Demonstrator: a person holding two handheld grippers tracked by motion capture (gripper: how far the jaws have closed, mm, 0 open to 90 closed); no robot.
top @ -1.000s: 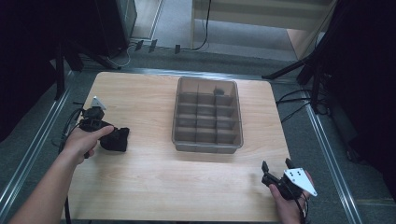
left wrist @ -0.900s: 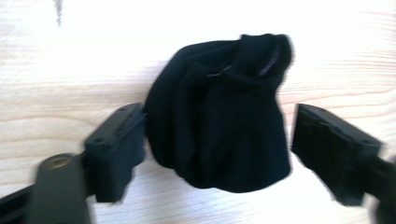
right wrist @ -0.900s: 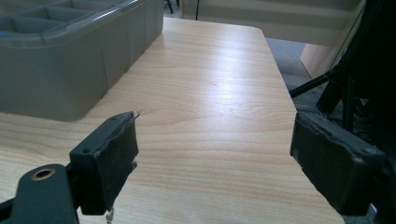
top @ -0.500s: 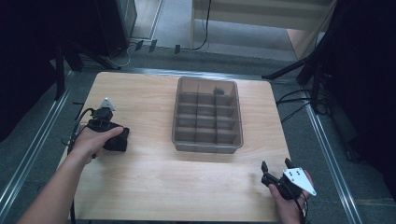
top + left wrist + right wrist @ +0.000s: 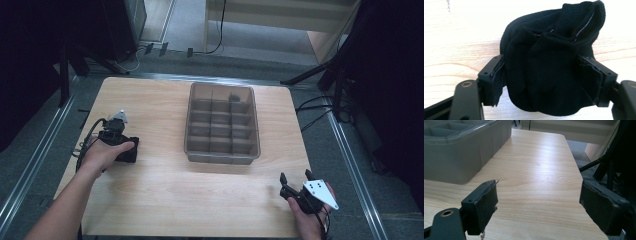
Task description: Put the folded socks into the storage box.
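Observation:
A black knitted sock bundle (image 5: 554, 50) lies on the wooden table (image 5: 165, 200) near its left edge. My left gripper (image 5: 544, 80) has just been closing its jaws, and both pads now press the bundle's sides. In the high view the person's left hand covers the left gripper (image 5: 129, 150), with the bundle (image 5: 132, 155) poking out to the right. My right gripper (image 5: 295, 176) rests near the table's front right corner. In the right gripper view my right gripper (image 5: 539, 202) stands open over bare wood.
A grey divided tray (image 5: 222, 157) sits mid-table, with a small dark item (image 5: 234, 96) in a far compartment. Its near wall (image 5: 461, 157) rises to the left of the right gripper. Cables trail off the table's left edge; tripod legs stand right.
The left hand has slid right and a little down onto the sock bundle, which now sits between its jaws. The right hand has kept still.

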